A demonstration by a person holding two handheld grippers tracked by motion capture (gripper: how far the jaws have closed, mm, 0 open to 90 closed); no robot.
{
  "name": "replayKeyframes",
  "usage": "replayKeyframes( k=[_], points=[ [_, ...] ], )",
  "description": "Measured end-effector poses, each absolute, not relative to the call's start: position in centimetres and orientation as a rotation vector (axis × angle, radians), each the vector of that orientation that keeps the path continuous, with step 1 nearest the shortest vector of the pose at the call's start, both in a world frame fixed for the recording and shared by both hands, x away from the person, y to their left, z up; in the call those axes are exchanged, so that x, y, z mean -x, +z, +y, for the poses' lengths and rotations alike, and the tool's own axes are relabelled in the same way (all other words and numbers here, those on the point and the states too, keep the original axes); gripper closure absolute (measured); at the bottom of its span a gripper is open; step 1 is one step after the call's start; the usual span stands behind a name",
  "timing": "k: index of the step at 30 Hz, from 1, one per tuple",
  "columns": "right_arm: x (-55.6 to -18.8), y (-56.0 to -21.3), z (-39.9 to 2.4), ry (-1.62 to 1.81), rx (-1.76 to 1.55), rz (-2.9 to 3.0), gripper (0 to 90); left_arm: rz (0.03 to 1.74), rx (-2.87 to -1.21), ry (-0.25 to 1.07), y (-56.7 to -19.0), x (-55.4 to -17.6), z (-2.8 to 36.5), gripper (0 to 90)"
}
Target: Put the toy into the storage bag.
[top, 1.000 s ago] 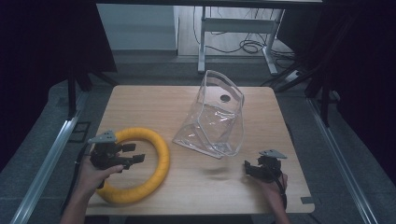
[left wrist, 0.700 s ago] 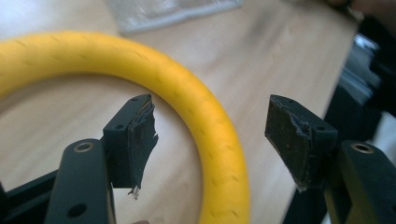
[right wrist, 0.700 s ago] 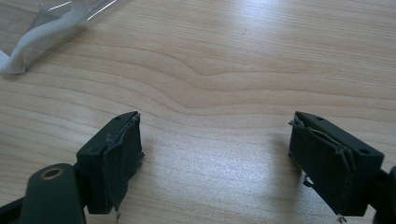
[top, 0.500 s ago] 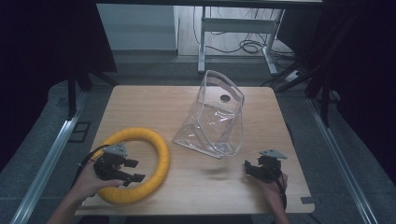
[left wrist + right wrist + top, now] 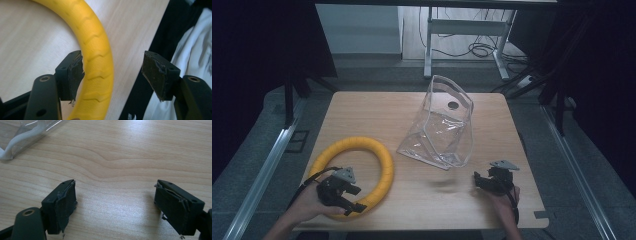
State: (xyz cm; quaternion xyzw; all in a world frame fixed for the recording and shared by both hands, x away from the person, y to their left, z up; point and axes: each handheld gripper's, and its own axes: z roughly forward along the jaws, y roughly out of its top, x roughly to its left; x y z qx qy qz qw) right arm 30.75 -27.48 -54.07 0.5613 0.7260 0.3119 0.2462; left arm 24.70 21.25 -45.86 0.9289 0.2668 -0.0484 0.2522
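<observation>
Left gripper (image 5: pixel 348 199) has swung from the ring's (image 5: pixel 384 162) left side to its near arc; jaws gape, straddling the tube (image 5: pixel 96 62), so a grasp seems imminent. Right gripper (image 5: pixel 486 181) rests open, near right, bag (image 5: pixel 439 132) beyond it.

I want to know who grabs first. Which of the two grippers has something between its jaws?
The left gripper: its open jaws straddle the yellow ring. The right gripper is open over bare table.
</observation>
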Motion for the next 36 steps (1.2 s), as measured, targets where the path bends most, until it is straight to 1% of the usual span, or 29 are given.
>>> replayKeyframes(
  k=[6, 18, 25, 29, 31, 33, 34, 36],
  points=[
    [-30.7, -54.1, -27.5, 0.851, -1.531, 1.980, 17.6, 0.751, -2.616, -0.116, -47.1, -24.6, 20.5, 32.9],
    [-30.7, -54.1, -27.5, 0.851, -1.532, 1.980, 17.6, 0.793, -2.691, -0.118, -48.7, -24.9, 19.7, 33.0],
    [-30.7, -54.1, -27.5, 0.851, -1.531, 1.980, 17.7, 0.839, -2.769, -0.068, -49.6, -25.4, 18.8, 33.2],
    [-30.8, -54.1, -27.5, 0.851, -1.532, 1.980, 17.7, 0.864, -2.790, -0.071, -50.1, -25.5, 18.4, 33.4],
    [-30.8, -54.1, -27.5, 0.851, -1.532, 1.980, 17.6, 0.869, -2.813, -0.056, -50.3, -25.6, 18.1, 35.0],
    [-30.8, -54.1, -27.5, 0.851, -1.532, 1.980, 17.7, 0.883, -2.806, -0.051, -50.3, -25.6, 18.0, 39.4],
    [-30.8, -54.1, -27.5, 0.851, -1.532, 1.980, 17.7, 0.897, -2.799, -0.044, -50.2, -25.7, 17.9, 39.4],
    [-30.8, -54.1, -27.5, 0.851, -1.532, 1.980, 17.6, 0.881, -2.796, -0.064, -50.1, -25.7, 17.9, 46.4]
  ],
)
